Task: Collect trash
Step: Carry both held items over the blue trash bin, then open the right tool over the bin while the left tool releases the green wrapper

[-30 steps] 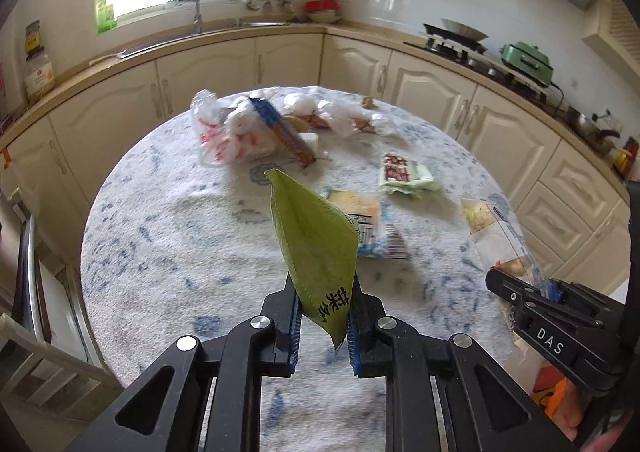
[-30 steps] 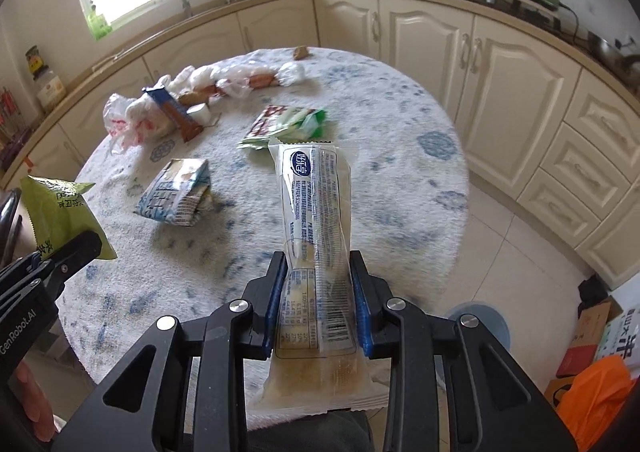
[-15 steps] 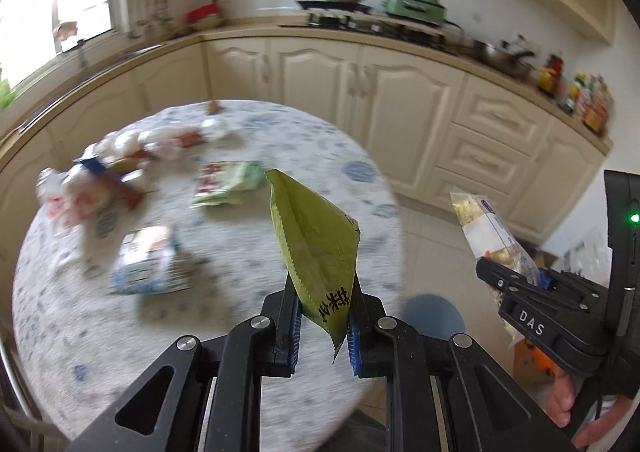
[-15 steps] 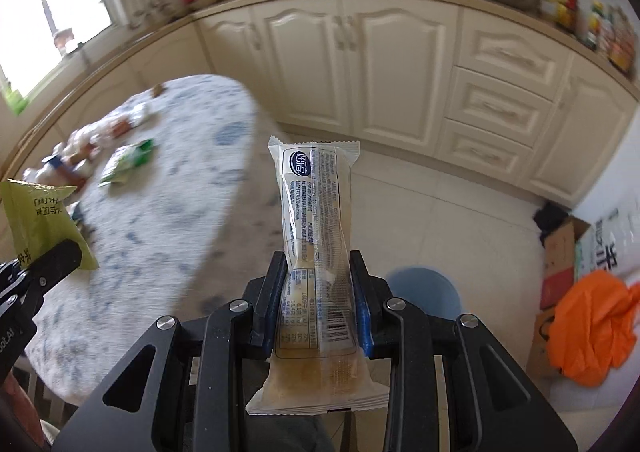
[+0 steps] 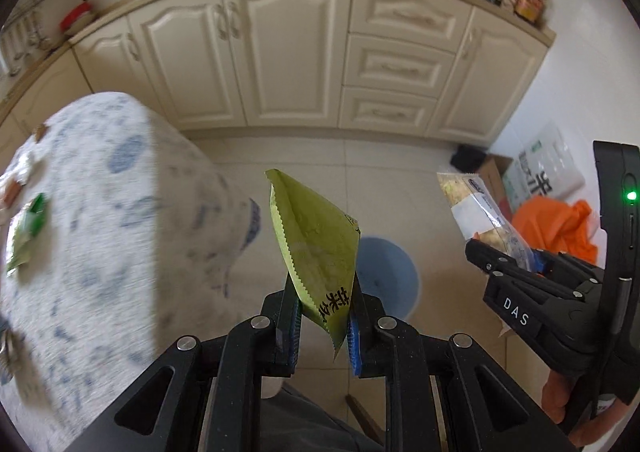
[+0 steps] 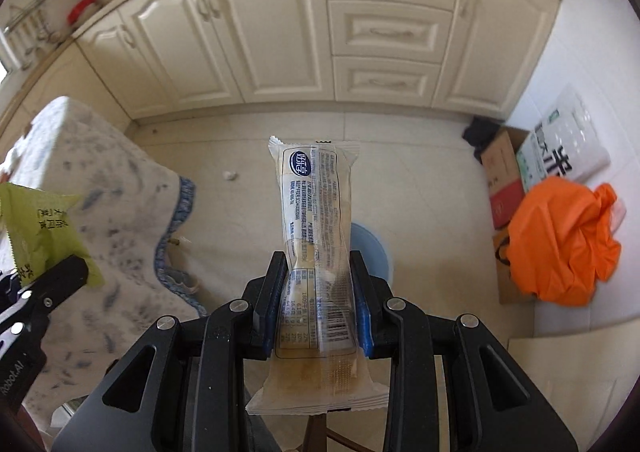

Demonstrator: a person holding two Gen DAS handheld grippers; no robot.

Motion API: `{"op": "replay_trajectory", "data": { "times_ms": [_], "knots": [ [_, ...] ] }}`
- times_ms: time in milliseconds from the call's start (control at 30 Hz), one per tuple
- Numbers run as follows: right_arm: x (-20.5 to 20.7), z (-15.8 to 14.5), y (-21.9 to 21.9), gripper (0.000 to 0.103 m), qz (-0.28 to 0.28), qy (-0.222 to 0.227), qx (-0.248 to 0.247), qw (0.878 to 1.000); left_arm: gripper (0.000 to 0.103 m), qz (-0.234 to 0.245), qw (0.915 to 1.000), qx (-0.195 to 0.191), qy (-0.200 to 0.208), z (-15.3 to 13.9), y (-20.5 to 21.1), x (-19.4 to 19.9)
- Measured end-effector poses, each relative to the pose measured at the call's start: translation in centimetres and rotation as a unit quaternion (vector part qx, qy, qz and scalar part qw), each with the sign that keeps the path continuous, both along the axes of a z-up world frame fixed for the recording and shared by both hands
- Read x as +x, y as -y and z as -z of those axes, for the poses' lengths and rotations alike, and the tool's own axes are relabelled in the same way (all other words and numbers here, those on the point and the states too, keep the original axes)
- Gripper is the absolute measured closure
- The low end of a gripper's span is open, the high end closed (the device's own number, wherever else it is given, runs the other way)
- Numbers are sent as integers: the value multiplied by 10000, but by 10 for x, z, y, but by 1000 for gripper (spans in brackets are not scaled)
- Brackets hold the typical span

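Two wrappers are hanging above the floor, near the blue bin (image 5: 384,276). Left view: the left gripper (image 5: 323,328) is clenching a green packet (image 5: 316,248), just in front of the bin. Right view: the right gripper (image 6: 316,306) is pinching a clear wrapper (image 6: 316,220), covering the bin's left part, table (image 6: 100,188) leftward

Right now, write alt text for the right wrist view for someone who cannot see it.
The right gripper clamps a clear plastic snack wrapper, pointing down at a tiled kitchen floor with a blue bin just behind. At left, a green packet in the left gripper before a blue-patterned tablecloth; an orange bag lies at right.
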State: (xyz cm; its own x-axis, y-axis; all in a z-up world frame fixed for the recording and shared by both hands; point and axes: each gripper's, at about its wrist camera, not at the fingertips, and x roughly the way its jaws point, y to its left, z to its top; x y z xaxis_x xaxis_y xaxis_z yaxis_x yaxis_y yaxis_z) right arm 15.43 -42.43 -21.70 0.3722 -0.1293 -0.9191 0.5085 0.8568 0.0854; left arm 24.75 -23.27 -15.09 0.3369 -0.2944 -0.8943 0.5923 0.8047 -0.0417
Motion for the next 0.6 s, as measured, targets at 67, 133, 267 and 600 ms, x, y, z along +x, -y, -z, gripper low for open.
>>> {"op": "replay_trajectory", "data": {
  "times_ms": [67, 133, 267, 600],
  "knots": [
    [1, 7, 7, 73, 84, -91, 35, 9999, 88, 164, 9998, 68, -109, 11, 16, 16],
    [2, 13, 15, 73, 142, -168, 59, 9997, 88, 255, 9994, 144, -184, 19, 32, 35],
    [5, 21, 27, 73, 237, -224, 129, 9994, 88, 350, 9985, 177, -373, 33, 57, 58],
    [15, 22, 49, 61, 502, -55, 321, 9982, 88, 430, 9969, 365, -546, 68, 103, 78]
  ]
}}
